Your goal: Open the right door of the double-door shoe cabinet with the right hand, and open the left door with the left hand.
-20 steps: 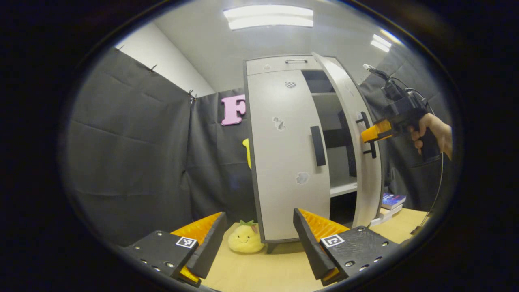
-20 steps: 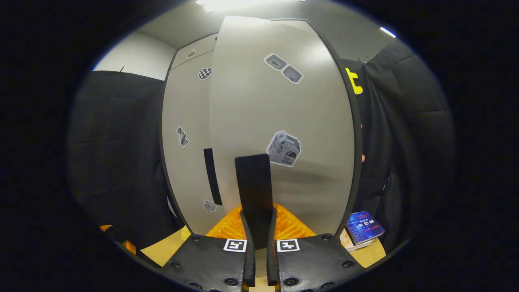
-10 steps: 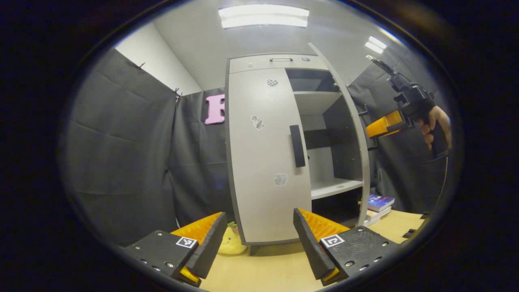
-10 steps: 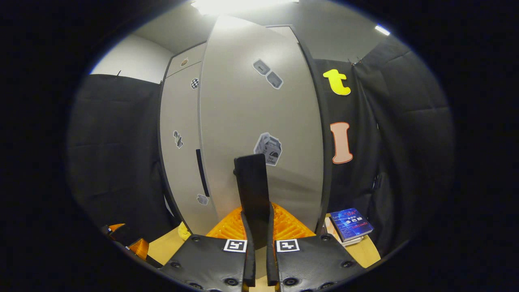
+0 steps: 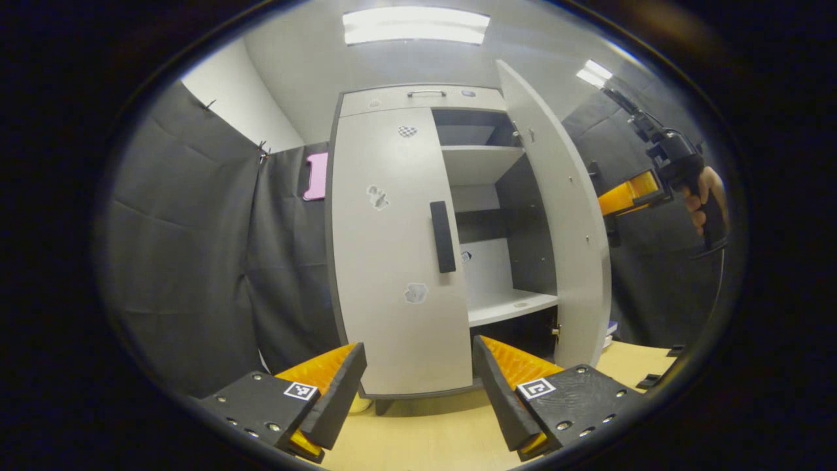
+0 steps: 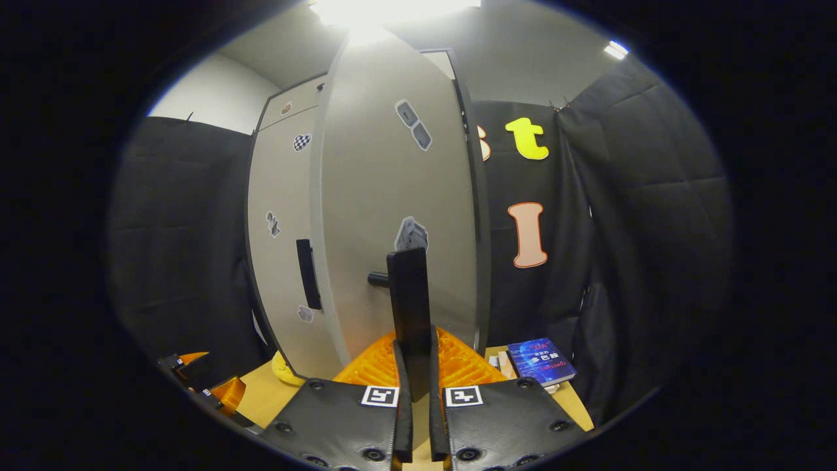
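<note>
Right door: we see it swung wide open.
Right gripper: clenched on that door's handle.
Left door: closed.
Left gripper: released, near the cabinet's foot.

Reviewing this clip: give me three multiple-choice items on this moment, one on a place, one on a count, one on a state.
1. Where does the blue book lie?
A. on the tabletop right of the cabinet
B. on a cabinet shelf
C. on top of the cabinet

2. How many cabinet doors stand open?
A. none
B. one
C. two

3. The right gripper is:
A. open in the air
B. shut on the right door handle
C. shut on the book

Answers: 1 A, it rests on the wood surface; 2 B, the right door is swung out, the left door closed; 3 B, both fingers press the handle.
</note>
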`<action>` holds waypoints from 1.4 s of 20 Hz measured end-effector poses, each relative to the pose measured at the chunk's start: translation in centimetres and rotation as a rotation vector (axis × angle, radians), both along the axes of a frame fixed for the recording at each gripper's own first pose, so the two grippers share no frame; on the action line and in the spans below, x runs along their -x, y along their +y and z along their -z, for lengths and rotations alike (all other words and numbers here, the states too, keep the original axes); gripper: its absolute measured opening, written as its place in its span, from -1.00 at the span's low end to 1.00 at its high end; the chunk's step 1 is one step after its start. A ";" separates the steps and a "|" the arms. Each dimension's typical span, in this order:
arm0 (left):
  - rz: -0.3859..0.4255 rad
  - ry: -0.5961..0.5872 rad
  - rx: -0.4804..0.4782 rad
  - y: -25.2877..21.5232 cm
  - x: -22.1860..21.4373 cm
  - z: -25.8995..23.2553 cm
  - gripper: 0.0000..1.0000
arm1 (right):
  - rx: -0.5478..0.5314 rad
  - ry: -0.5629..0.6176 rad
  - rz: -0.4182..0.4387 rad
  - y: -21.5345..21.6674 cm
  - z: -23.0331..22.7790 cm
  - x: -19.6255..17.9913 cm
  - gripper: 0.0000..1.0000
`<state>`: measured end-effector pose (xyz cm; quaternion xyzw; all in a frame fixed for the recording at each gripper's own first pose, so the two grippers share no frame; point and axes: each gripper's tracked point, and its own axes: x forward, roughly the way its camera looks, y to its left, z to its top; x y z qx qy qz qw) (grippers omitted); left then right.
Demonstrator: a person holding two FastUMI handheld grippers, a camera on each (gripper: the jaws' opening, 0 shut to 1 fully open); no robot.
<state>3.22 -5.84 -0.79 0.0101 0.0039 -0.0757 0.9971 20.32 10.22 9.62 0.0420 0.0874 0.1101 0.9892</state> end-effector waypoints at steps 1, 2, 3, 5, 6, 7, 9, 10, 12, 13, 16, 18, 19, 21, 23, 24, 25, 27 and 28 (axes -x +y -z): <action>0.004 0.002 0.001 -0.3 0.1 -0.1 0.87 | 0.006 -0.001 0.001 -0.2 0.0 0.1 -0.76; 0.007 0.003 0.002 -0.6 0.1 0.0 0.87 | 0.007 -0.002 0.006 -0.4 0.0 0.1 -0.84; 0.009 0.002 0.001 -0.7 0.2 0.0 0.87 | 0.008 -0.003 0.008 -0.6 0.0 0.1 -0.76; 0.009 0.000 -0.003 -0.7 0.2 0.0 0.87 | 0.003 -0.001 0.013 -0.7 0.0 0.3 -0.77; 0.009 0.002 -0.006 -0.8 0.2 0.0 0.89 | 0.006 0.000 0.019 -0.9 0.0 0.3 -0.77; 0.005 0.005 -0.008 -0.8 0.3 0.0 0.89 | 0.009 0.001 0.026 -1.2 0.0 0.4 -0.85; 0.000 0.008 -0.007 -0.8 0.3 0.1 0.89 | 0.025 -0.001 0.051 -1.9 0.0 0.2 -0.77; 0.000 0.009 -0.007 -0.8 0.3 0.1 0.89 | 0.036 -0.003 0.070 -2.3 0.1 0.2 -0.87; -0.001 0.008 -0.015 -1.0 0.3 0.0 0.89 | 0.054 -0.008 0.108 -3.3 0.0 -0.1 -0.78; -0.001 0.009 -0.019 -1.0 0.3 0.0 0.89 | 0.060 -0.008 0.125 -3.8 -0.1 0.0 -0.78; 0.002 0.016 -0.017 -1.2 0.2 0.0 0.87 | 0.047 0.000 0.147 -4.6 0.1 0.3 -1.00; 0.006 0.027 -0.003 -1.4 -0.1 -0.3 0.87 | -0.011 -0.004 0.130 -3.8 -0.1 0.5 -0.93; 0.006 0.028 0.008 -1.6 -0.6 -0.7 0.87 | -0.004 -0.016 0.125 -3.8 -0.2 0.9 -0.92; 0.010 0.028 0.024 -2.2 -2.4 -1.9 0.89 | 0.034 -0.040 0.120 -4.7 -0.4 1.4 -0.91; 0.014 0.019 0.030 -2.5 -3.8 -2.9 0.89 | 0.068 -0.056 0.115 -5.4 -0.3 2.6 -0.92; 0.019 0.015 0.030 -2.7 -4.6 -3.4 0.89 | 0.080 -0.061 0.120 -5.7 -0.2 3.2 -0.92; 0.032 0.011 0.032 -3.1 -5.4 -3.9 0.89 | 0.091 -0.058 0.123 -6.0 0.0 3.7 -0.91; 0.065 0.011 0.035 -4.3 -6.8 -4.5 0.89 | 0.097 -0.046 0.104 -5.8 0.5 4.8 -0.85; 0.077 0.012 0.035 -4.8 -7.7 -4.9 0.89 | 0.101 -0.044 0.097 -5.9 0.7 5.6 -0.70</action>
